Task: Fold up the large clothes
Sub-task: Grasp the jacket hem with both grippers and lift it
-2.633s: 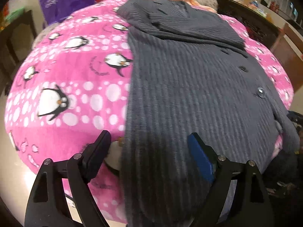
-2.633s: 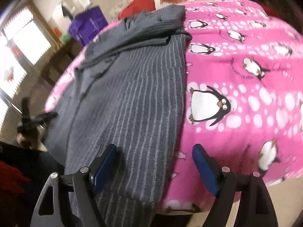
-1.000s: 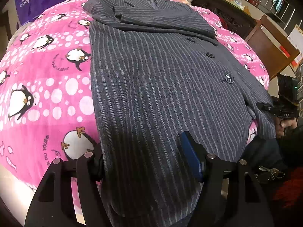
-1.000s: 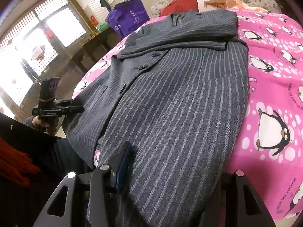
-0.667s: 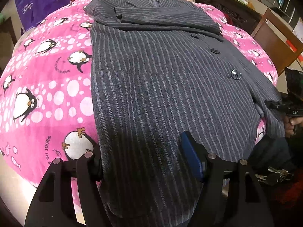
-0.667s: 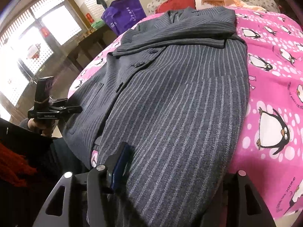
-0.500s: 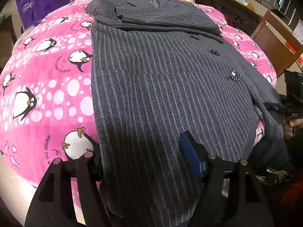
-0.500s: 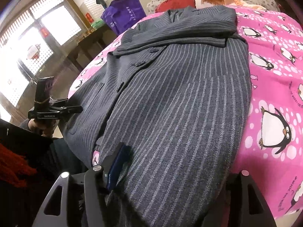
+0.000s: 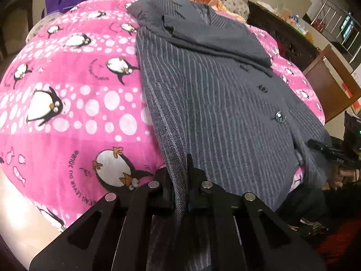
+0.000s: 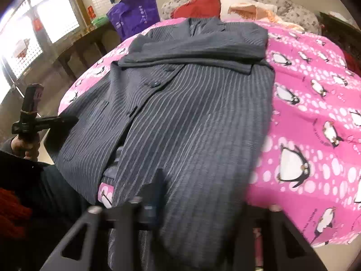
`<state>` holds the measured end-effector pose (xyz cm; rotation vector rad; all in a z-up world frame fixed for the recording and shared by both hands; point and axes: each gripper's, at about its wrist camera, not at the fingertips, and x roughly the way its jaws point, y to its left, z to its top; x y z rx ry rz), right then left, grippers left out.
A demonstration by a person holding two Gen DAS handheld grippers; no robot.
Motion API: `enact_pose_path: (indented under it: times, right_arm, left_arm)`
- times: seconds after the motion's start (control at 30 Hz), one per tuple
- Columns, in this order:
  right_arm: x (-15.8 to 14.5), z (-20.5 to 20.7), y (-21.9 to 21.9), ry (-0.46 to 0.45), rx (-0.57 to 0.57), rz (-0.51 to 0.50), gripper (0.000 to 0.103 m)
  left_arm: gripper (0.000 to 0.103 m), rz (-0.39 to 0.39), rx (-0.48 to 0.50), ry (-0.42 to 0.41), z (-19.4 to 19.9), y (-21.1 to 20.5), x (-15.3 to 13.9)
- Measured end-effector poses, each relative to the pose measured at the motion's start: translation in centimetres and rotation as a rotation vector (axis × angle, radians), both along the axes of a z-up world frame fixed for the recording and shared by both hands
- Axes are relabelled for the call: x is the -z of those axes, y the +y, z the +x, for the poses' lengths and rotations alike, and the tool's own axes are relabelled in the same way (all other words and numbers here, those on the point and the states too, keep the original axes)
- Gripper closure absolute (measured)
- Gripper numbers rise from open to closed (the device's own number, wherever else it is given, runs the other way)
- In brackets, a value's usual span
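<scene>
**Asker:** Where is the garment lying?

**Describer:** A grey pinstriped jacket (image 9: 214, 103) is lying face up on a pink penguin-print blanket (image 9: 67, 113). Its collar is pointing to the far end and its hem is hanging over the near edge. Its sleeves are lying folded across the chest. A purple bag (image 10: 135, 15) and a red cushion (image 10: 198, 6) are sitting beyond the far end.

**Asker:** What is the left claw doing?

**Describer:** The left gripper (image 9: 180, 180) is pinching a fold of the jacket's hem at the near left corner. Its jaws have just been closing and are now pressing the cloth tightly between them.

**Asker:** And the right one?

**Describer:** The right gripper (image 10: 203, 194) is sitting at the near hem too. Its jaws have just been narrowing, with the cloth bunching between them. The near side of that view is blurring, and the right finger is hiding under the fabric, so whether the pads are truly gripping cannot be told.
</scene>
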<state>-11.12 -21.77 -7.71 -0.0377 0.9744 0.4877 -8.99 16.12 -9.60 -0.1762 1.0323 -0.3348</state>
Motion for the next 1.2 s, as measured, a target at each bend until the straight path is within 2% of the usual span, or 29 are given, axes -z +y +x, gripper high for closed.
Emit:
enact_pose_path:
  times: [0.1,0.3,0.4,0.47,0.57,0.63,0.77,0.83,0.9,0.93,1.0,1.07,1.13,1.2]
  right_arm:
    - [-0.7,0.7,-0.5,-0.009,0.003,0.021,0.09]
    - [-4.8,4.3,-1.1,-0.081,-0.031,0.216,0.091]
    - [-7.4,8.1,-2.2,-0.141,-0.015,0.31,0.091]
    - [-8.7,11.5,-3.5,-0.175,0.033,0.362,0.091]
    - [-9.4,16.9,-5.2,-0.201,0.122,0.424,0.091]
    - [-9.1,21.4,-6.1,-0.187,0.188,0.451,0.091]
    - [-8.3,29.2,-6.6,-0.153,0.273,0.407,0.092]
    - [-7.4,32.9,-6.8,-0.124,0.315,0.356,0.092]
    - [-5.9,35.5,-7.1,-0.072,0.338,0.352,0.092]
    - [-4.3,37.0,-7.1,-0.015,0.349,0.344,0.092]
    - [-2.7,38.2,-7.3,0.035,0.39,0.328,0.088]
    - [-1.9,38.3,-7.9,0.061,0.417,0.412,0.075]
    - [-2.3,37.9,-8.3,0.102,0.396,0.485,0.069]
    - [-3.1,37.2,-8.3,0.117,0.364,0.512,0.065]
  left_arm:
    - [0.098,-0.059,-0.01,-0.022,0.4,0.1,-1.2]
    - [0.098,-0.187,-0.024,-0.112,4.4,0.4,-5.5]
    - [0.098,-0.239,-0.091,-0.161,8.2,1.6,-7.6]
    - [0.098,-0.268,-0.172,-0.169,11.6,3.1,-8.3]
    - [0.098,-0.257,-0.262,-0.17,17.1,4.4,-8.5]
    - [0.098,-0.231,-0.276,-0.17,20.4,4.3,-8.4]
    - [0.098,-0.152,-0.286,-0.147,27.7,3.3,-7.7]
    - [0.098,-0.14,-0.287,-0.127,30.2,3.2,-7.3]
    - [0.094,-0.025,-0.26,-0.137,33.2,2.1,-6.6]
    - [0.094,0.025,-0.244,-0.101,34.7,1.5,-5.4]
    - [0.094,0.096,-0.228,-0.031,36.2,0.9,-3.1]
    - [0.093,0.127,-0.2,-0.007,36.6,0.6,-1.7]
    - [0.093,0.12,-0.199,-0.012,36.5,0.7,-2.0]
    - [0.092,0.077,-0.198,0.012,36.4,1.5,-2.3]
